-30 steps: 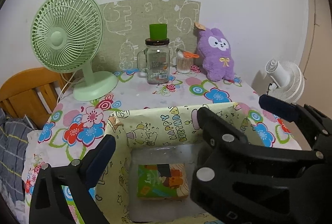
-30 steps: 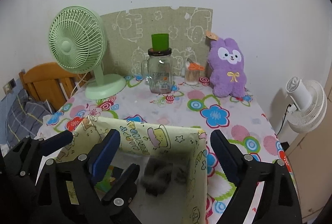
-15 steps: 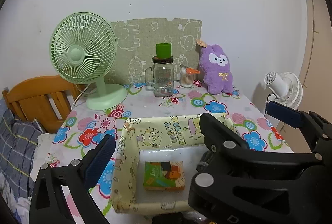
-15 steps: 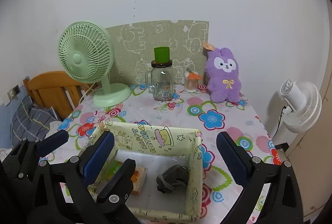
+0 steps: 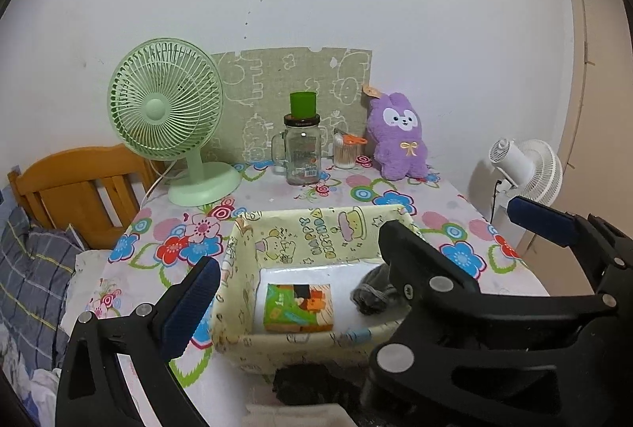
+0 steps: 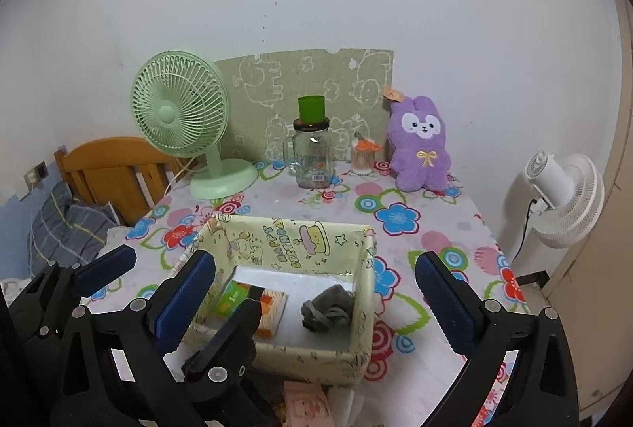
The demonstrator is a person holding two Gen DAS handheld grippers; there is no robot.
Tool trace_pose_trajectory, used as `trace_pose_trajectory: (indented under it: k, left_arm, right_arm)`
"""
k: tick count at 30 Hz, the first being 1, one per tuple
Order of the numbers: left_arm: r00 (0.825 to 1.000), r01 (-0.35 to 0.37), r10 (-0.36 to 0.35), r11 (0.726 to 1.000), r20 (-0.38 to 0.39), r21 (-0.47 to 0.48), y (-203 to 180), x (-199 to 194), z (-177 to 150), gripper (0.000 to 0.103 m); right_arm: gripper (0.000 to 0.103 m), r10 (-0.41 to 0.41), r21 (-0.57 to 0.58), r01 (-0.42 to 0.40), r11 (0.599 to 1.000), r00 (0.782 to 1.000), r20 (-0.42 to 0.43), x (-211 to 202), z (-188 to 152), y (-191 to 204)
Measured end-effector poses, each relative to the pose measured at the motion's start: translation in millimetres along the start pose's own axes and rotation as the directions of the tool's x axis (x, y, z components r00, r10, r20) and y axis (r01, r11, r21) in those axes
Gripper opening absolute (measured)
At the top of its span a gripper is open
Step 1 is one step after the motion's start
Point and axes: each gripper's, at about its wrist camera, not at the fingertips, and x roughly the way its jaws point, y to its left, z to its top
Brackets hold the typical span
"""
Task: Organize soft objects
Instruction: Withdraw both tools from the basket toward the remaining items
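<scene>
On the flowered tablecloth (image 6: pixel 399 189) sits a pale yellow fabric bin (image 6: pixel 292 241), and inside it lie a grey soft bundle (image 6: pixel 326 310) toward 3 o'clock and a colourful tissue pack (image 5: pixel 298 306) toward 9 o'clock, apart from each other. Near the bin's front wall, the right gripper (image 6: pixel 310 298) has just been opening; its jaws stand wide with nothing between the pads. The left gripper (image 5: pixel 356 257) also gapes wide and grips nothing. At 12 o'clock beyond the bin stand a glass jar (image 5: pixel 302 154) with a green cup on top, a green fan (image 5: pixel 166 106) at 10 o'clock and a purple plush (image 5: pixel 399 136) at 2 o'clock
</scene>
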Motion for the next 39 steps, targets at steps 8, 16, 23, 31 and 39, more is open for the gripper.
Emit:
trace_pose_trajectory:
  k: [8,16,23,31,39]
  left_arm:
    - [1.000,0.011,-0.011,1.000,0.010,0.006,-6,-18,-10,0.102]
    - [0.999,0.005,-0.006,1.000,0.035,0.017,-11,-37,-20,0.102]
    - [0.999,0.007,-0.008,1.000,0.051,0.021,-14,-50,-28,0.102]
    - [0.998,0.002,-0.004,1.000,0.061,0.025,-15,-60,-37,0.102]
    - [0.999,-0.012,0.010,1.000,0.053,0.029,-16,-63,-51,0.102]
  right_arm:
    - [0.102,-0.025,-0.017,0.026,1.000,1.000,0.019,-25,-11,-1]
    - [0.102,-0.025,-0.020,0.026,0.999,0.998,0.056,-48,-22,-1]
    - [0.102,-0.027,-0.021,0.029,0.999,0.997,0.072,-62,-31,0]
    - [0.102,-0.034,-0.022,0.036,0.999,0.995,0.089,-76,-42,4]
    - [0.102,-0.052,-0.001,0.052,0.999,0.995,0.081,-81,-56,5]
